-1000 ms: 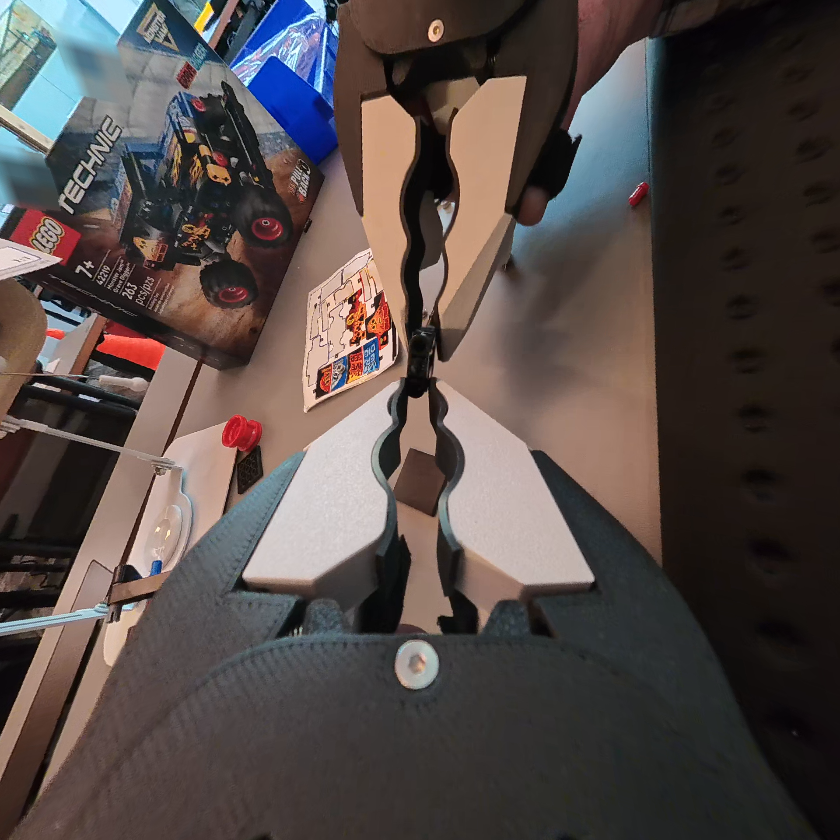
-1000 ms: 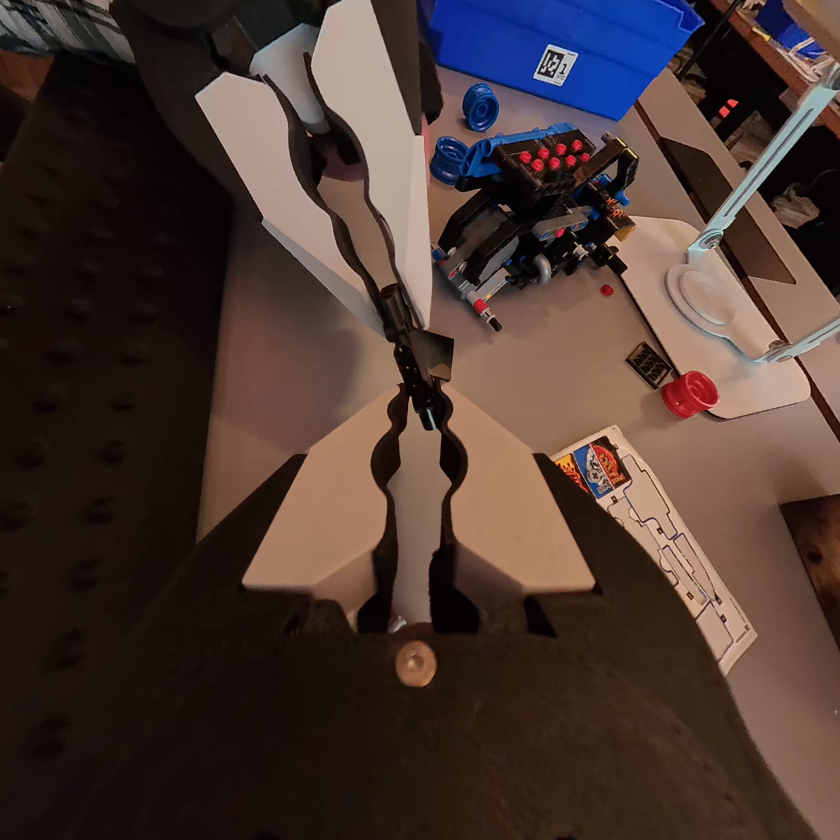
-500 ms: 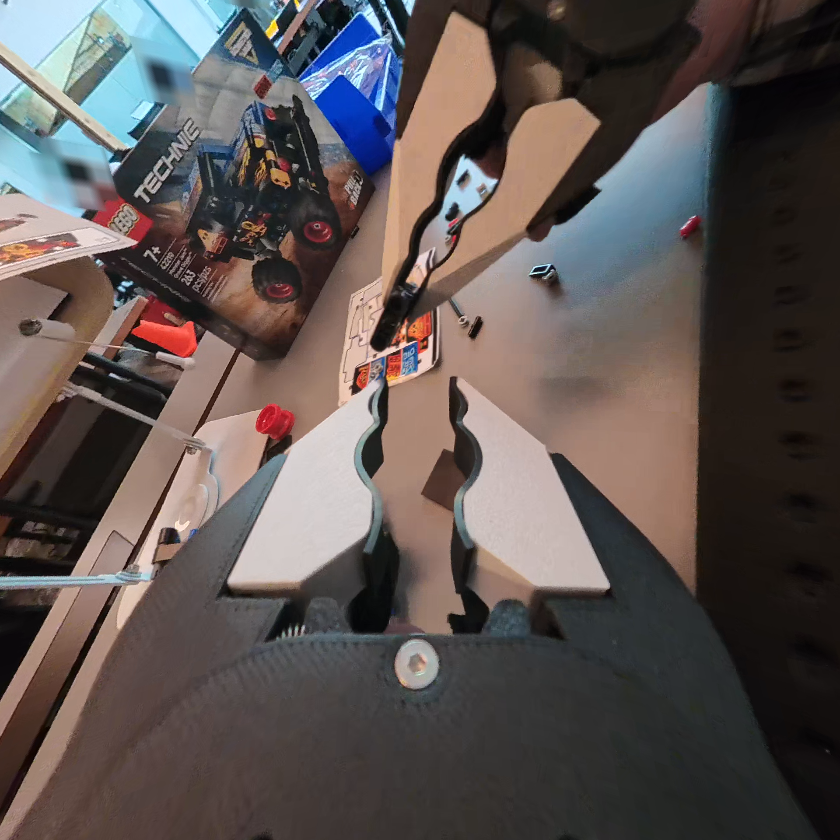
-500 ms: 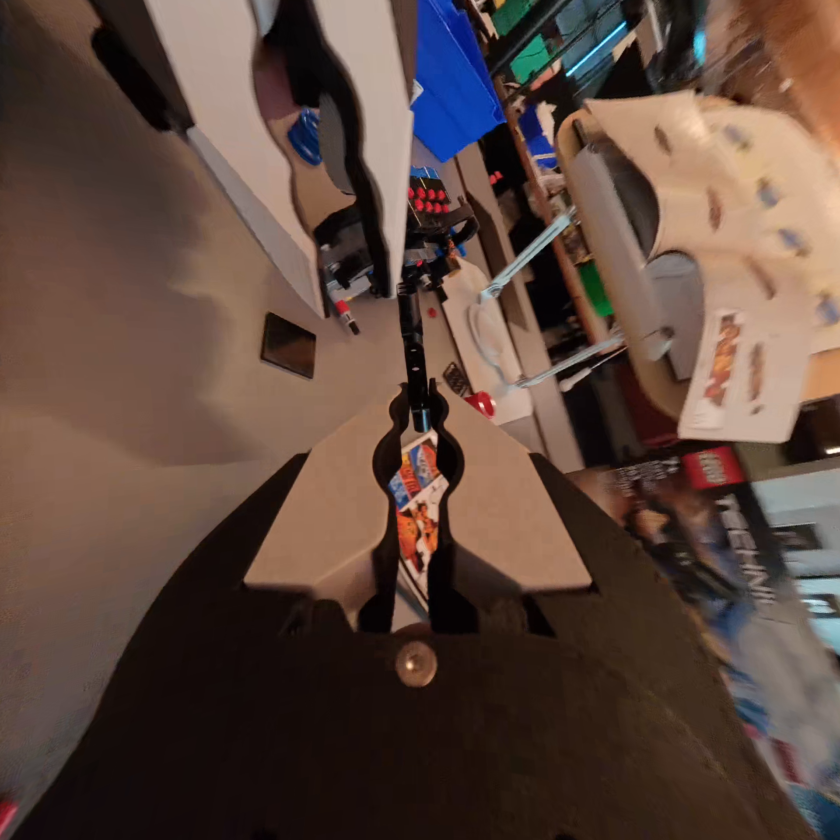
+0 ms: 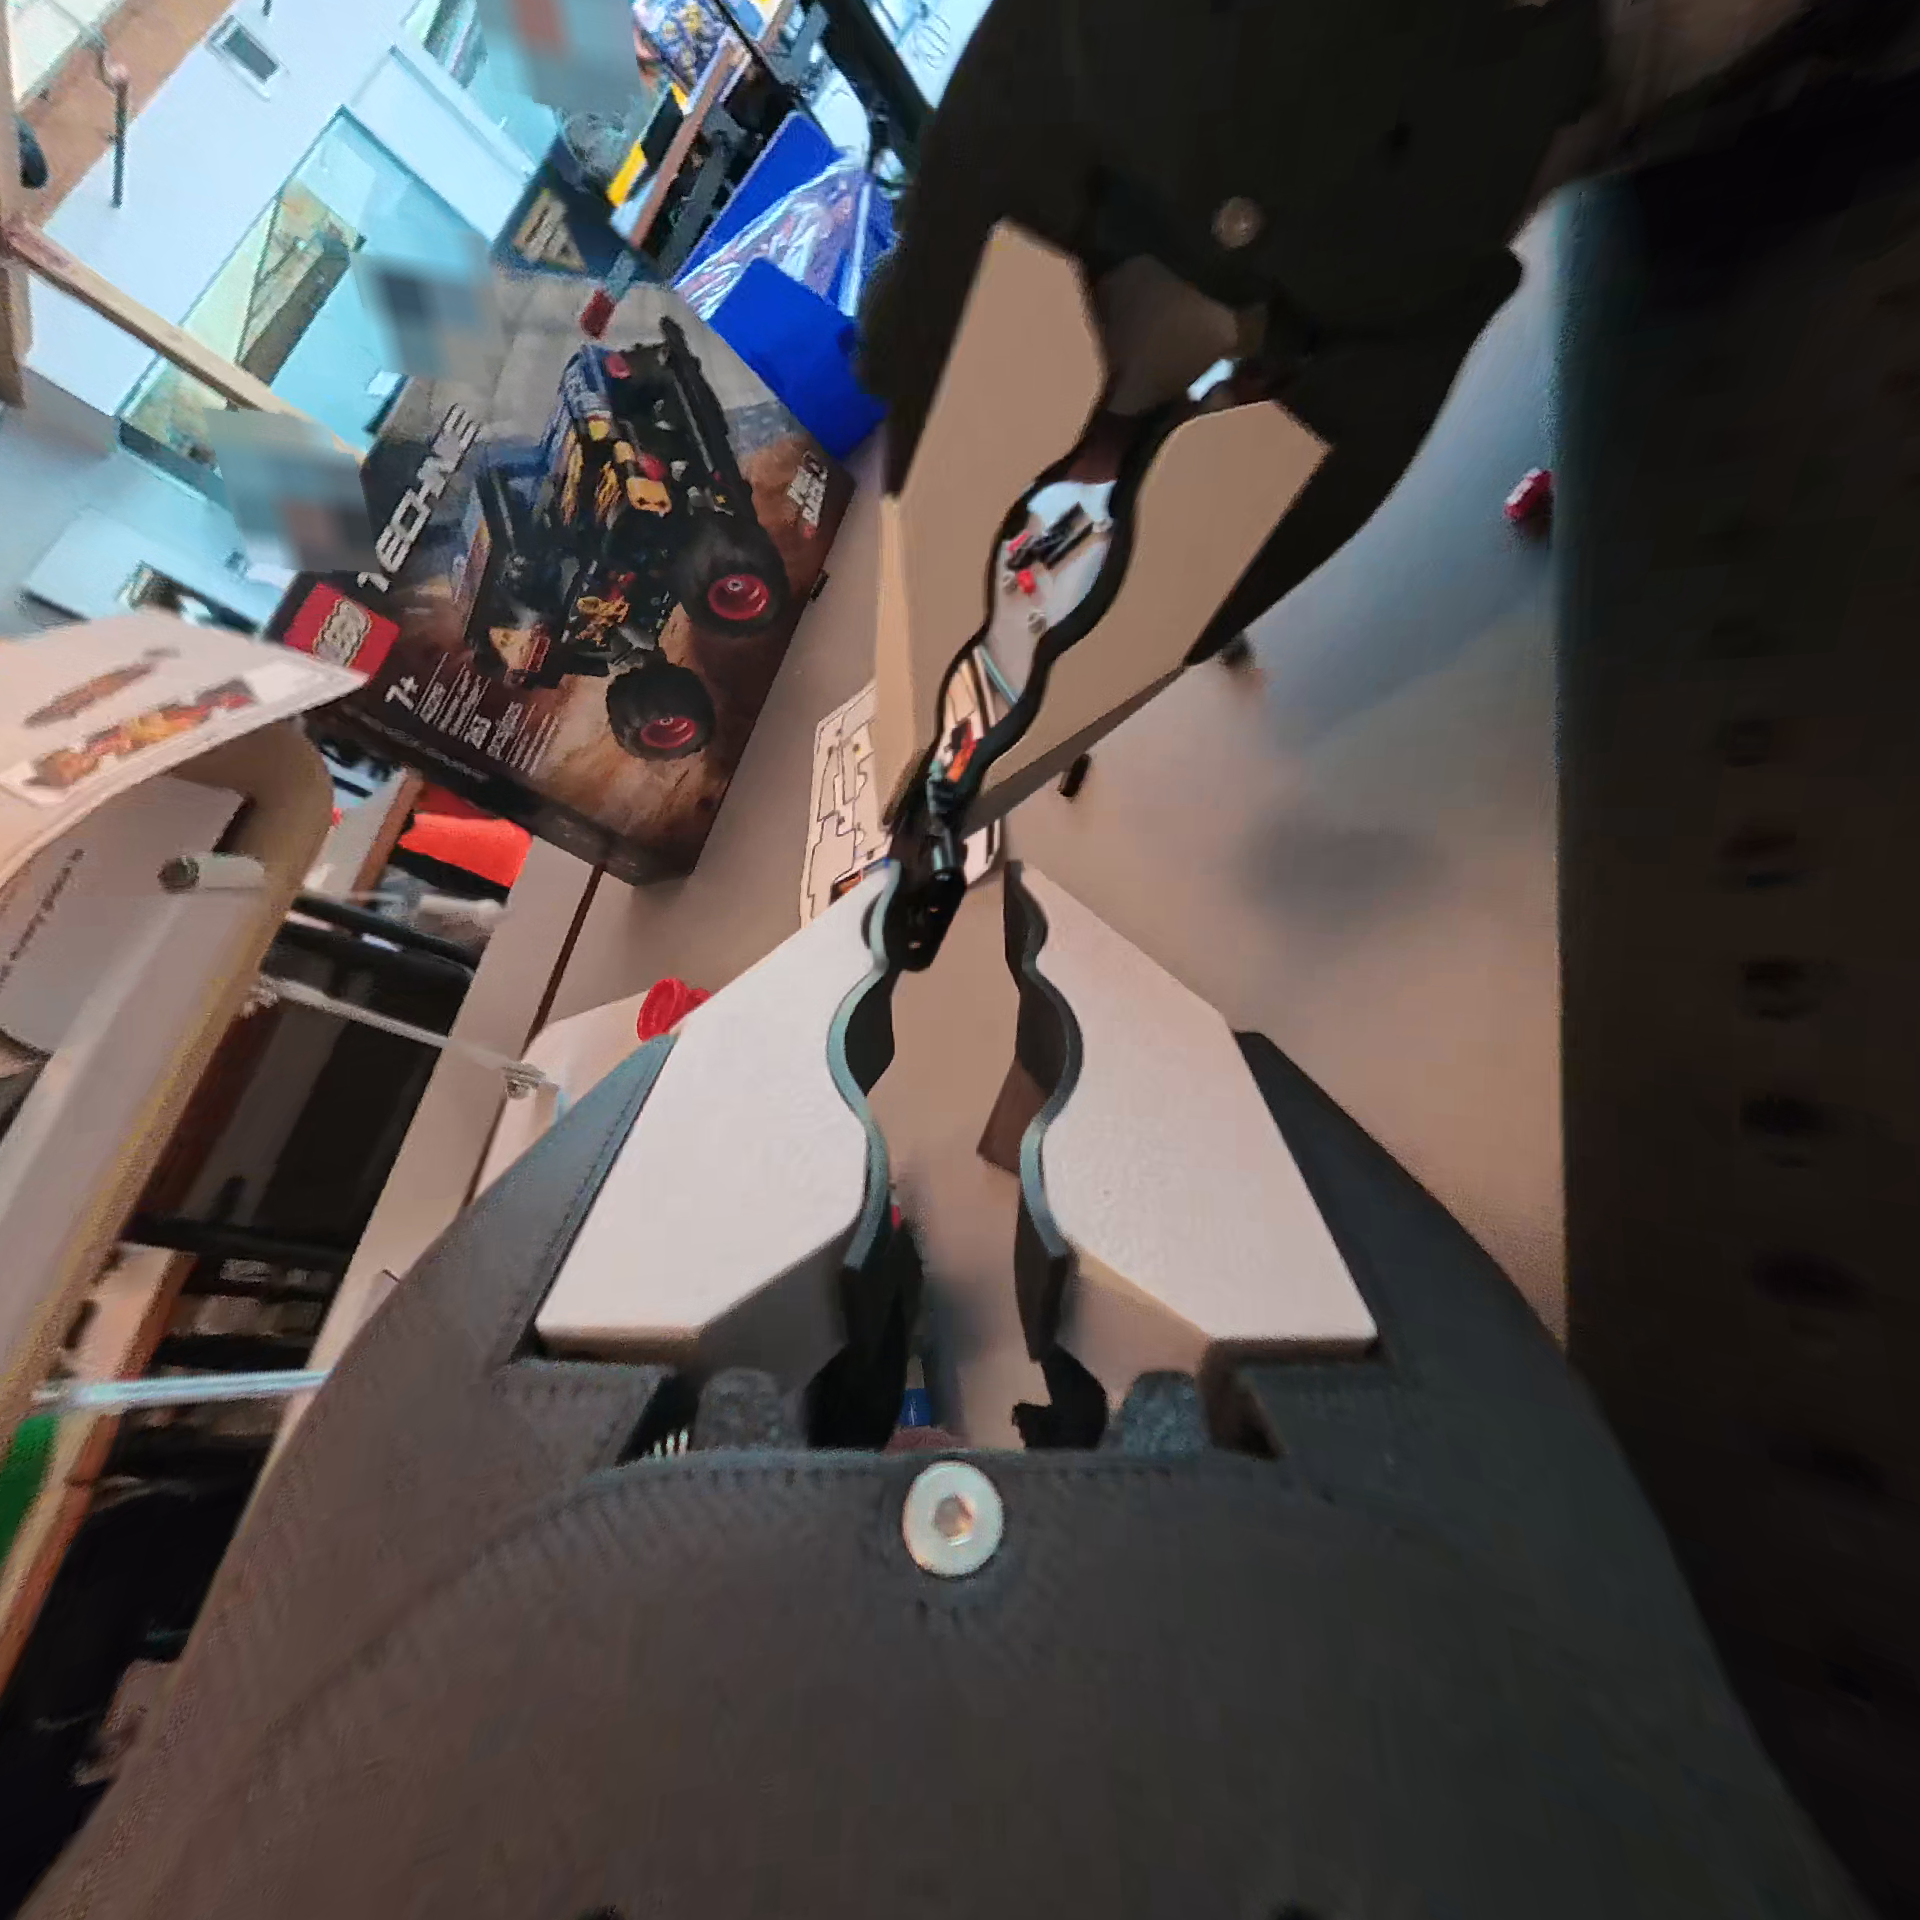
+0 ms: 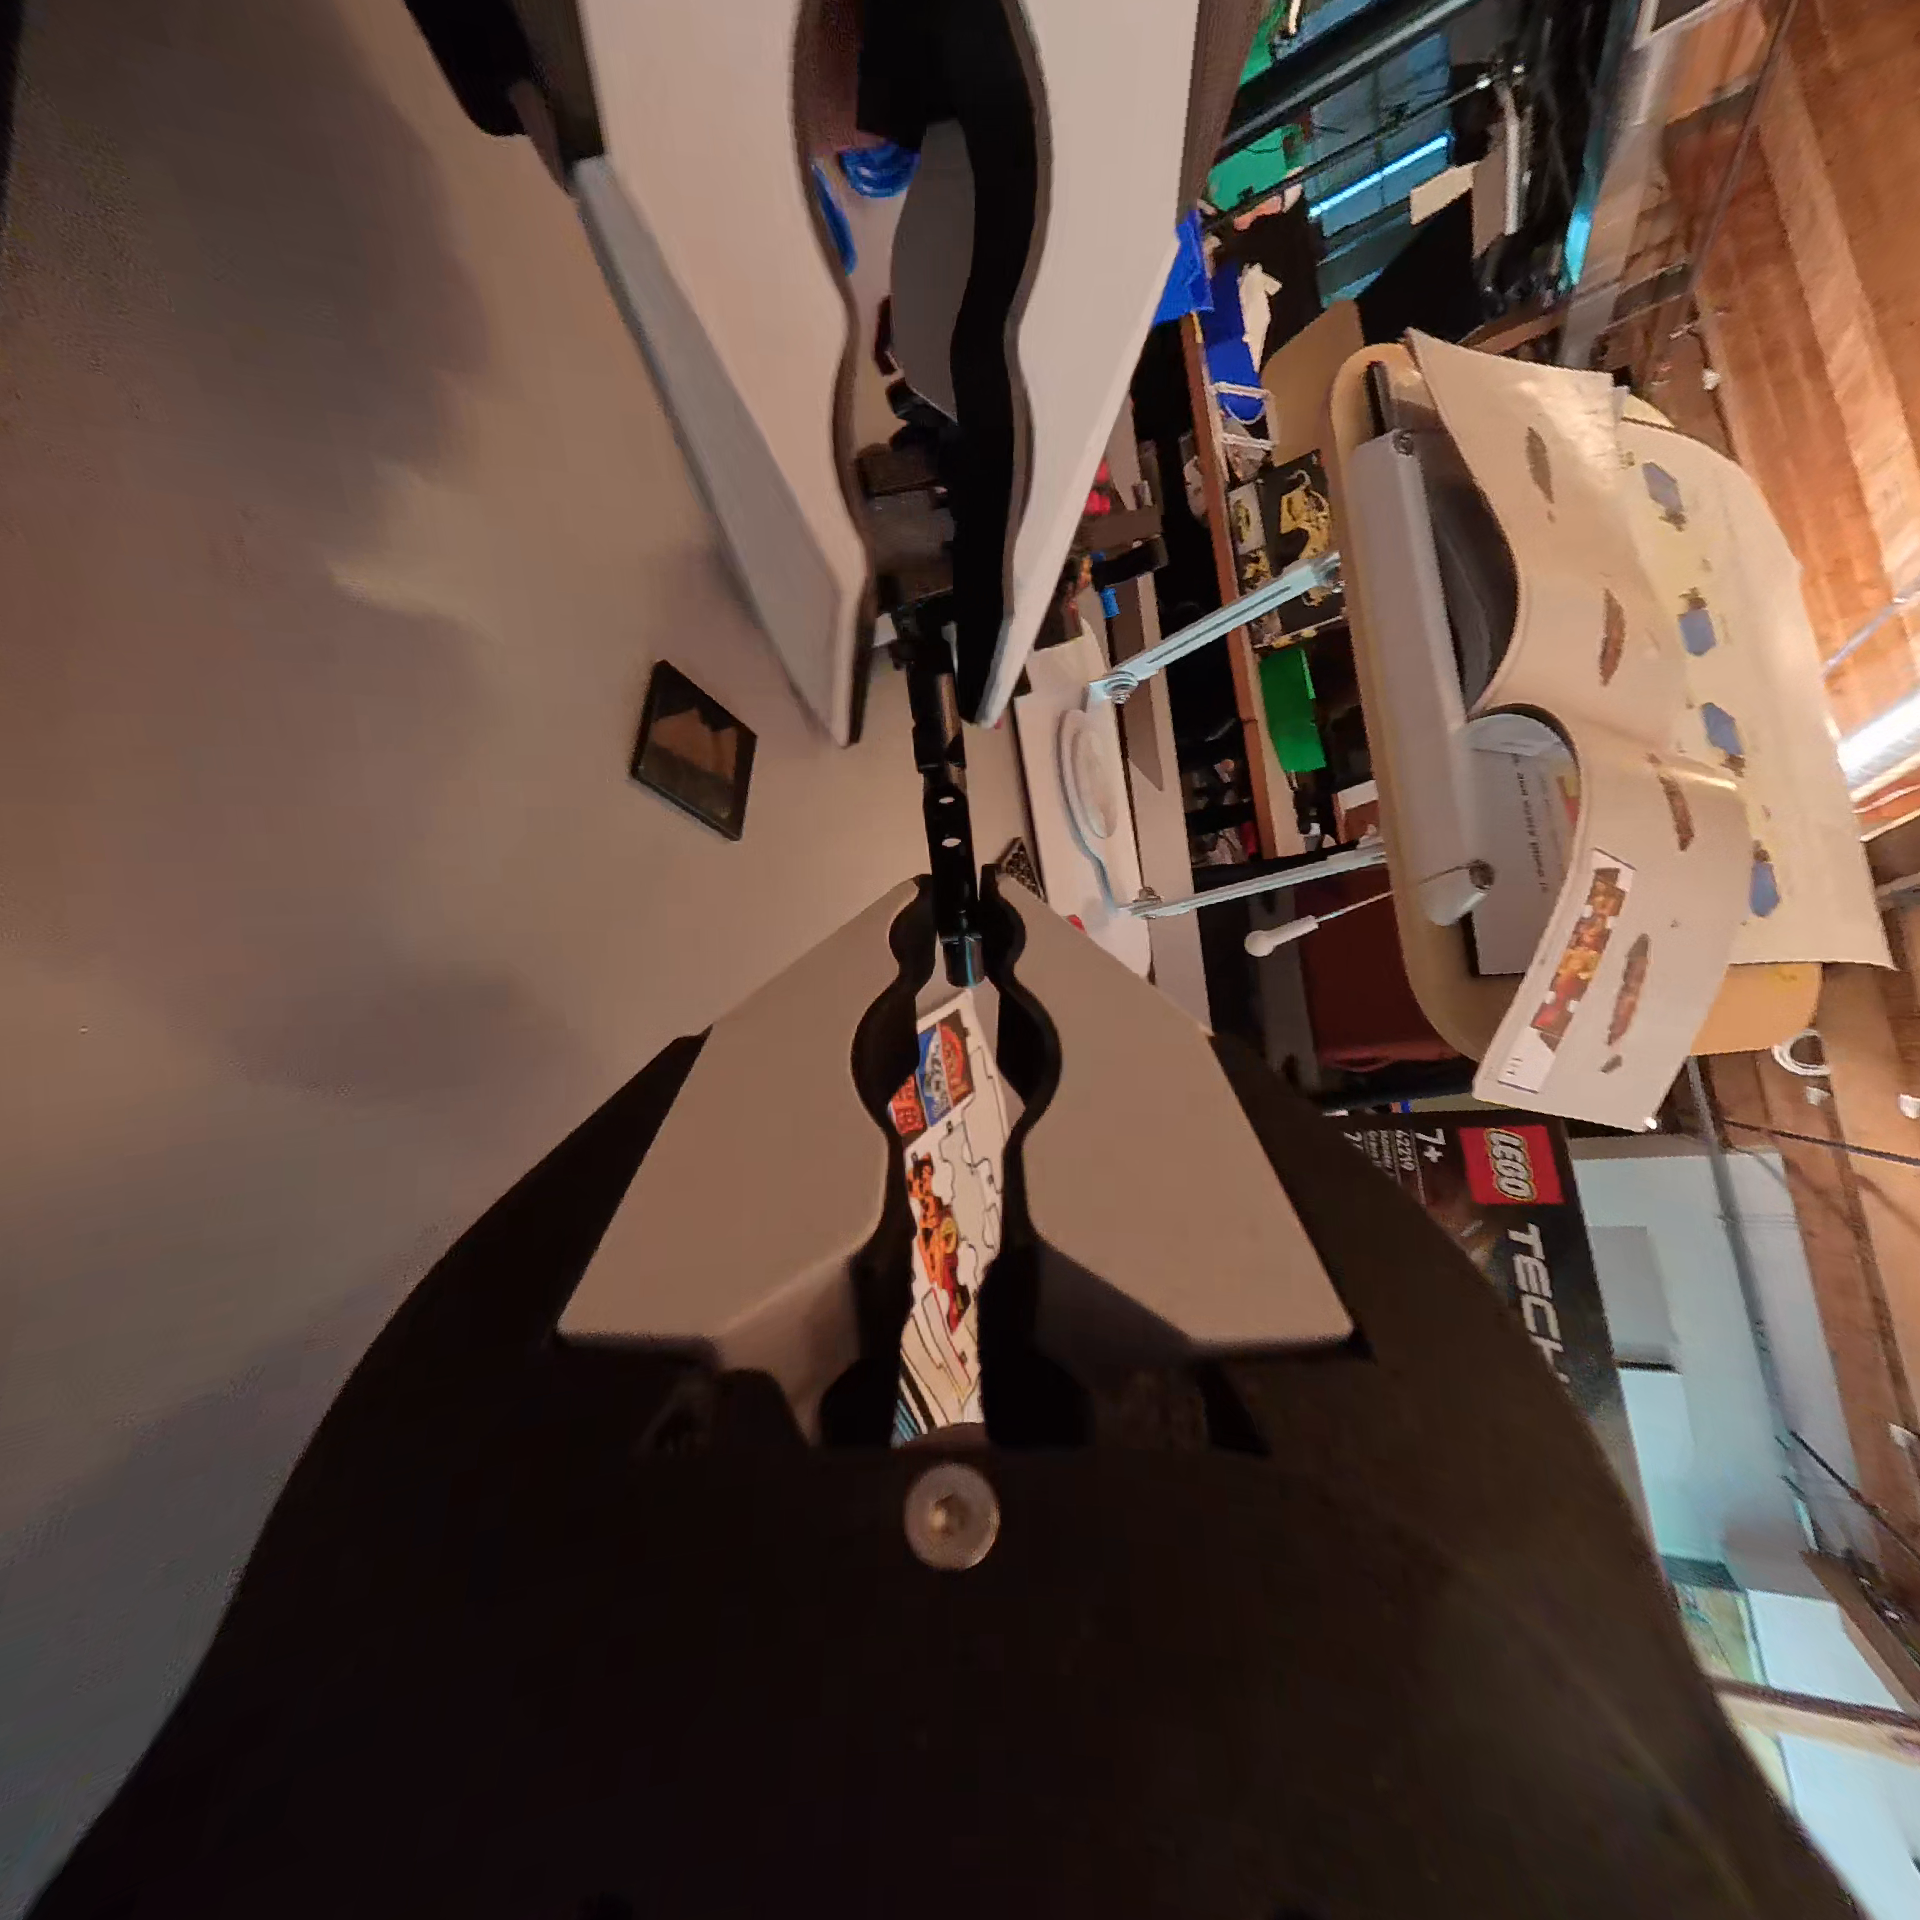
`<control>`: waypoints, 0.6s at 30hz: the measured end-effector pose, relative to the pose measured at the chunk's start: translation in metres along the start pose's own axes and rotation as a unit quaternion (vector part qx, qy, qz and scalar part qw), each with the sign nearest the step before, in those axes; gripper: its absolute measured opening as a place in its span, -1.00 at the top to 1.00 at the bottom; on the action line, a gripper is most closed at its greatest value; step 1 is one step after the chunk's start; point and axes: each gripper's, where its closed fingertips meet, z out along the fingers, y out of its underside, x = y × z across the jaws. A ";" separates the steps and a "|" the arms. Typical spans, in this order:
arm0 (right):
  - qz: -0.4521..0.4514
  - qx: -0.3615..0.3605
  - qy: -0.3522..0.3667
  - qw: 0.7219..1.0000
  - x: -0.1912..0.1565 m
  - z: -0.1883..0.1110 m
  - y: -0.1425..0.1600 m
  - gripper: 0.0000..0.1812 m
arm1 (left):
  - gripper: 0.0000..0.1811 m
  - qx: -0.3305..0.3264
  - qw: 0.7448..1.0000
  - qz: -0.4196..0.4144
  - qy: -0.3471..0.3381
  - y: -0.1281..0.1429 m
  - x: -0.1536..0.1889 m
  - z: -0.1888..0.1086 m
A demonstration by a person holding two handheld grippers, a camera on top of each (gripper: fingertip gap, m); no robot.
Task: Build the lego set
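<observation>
My right gripper (image 6: 954,914) is shut on one end of a thin black Lego beam (image 6: 948,821) and holds it above the grey table (image 6: 312,727). My left gripper (image 5: 948,899) is open. The beam's free end (image 5: 928,899) lies between its tips, against the left finger (image 5: 727,1143). In the right wrist view the left gripper (image 6: 920,717) comes in from the top with its jaws apart around the beam's far end. In the left wrist view the right gripper (image 5: 940,795) comes in from the top.
A black square tile (image 6: 694,764) lies on the table under the grippers. A sticker sheet (image 6: 945,1174), the Lego box (image 5: 582,582), a red wheel hub (image 5: 670,1006) and a white lamp base (image 6: 1091,769) lie nearby. A dark studded mat (image 5: 1745,831) borders the table. My two grippers' fingertips are within a few centimetres of each other.
A second ago both grippers gripped the beam. My left gripper opened and let go. My right gripper swung the beam away, then brought its free end back between the left fingertips.
</observation>
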 end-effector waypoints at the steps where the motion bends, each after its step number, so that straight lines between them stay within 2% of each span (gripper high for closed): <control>1: 0.002 0.003 -0.006 1.000 -0.002 0.000 0.000 0.94 | 0.79 -0.008 1.000 0.022 -0.006 -0.002 0.004 0.001; 5: 0.009 0.008 -0.019 1.000 -0.006 -0.001 0.001 0.95 | 0.75 -0.045 0.995 0.077 -0.041 -0.002 0.010 0.009; 11: 0.035 0.021 -0.017 0.999 -0.002 -0.002 0.000 0.94 | 0.81 -0.037 0.999 0.005 -0.026 0.004 0.000 0.006; 18: 0.046 0.027 -0.033 0.998 -0.008 0.000 -0.001 0.93 | 0.90 -0.041 0.998 0.028 -0.029 0.003 0.002 0.005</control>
